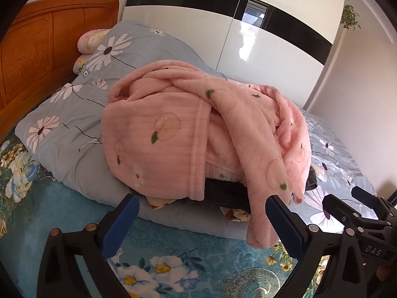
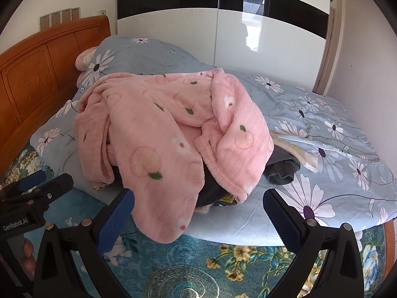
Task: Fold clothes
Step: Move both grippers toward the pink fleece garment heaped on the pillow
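On the bed, atop the grey flowered quilt, a pink fleece robe lies heaped over darker clothes, one sleeve drooping off the quilt's edge. It looks plush, ribbed and thick, so probably bulky to fold. Both my left hand-held gripper and right hand-held gripper hang wide and empty, facing the pile, I judge ready to pick it apart.
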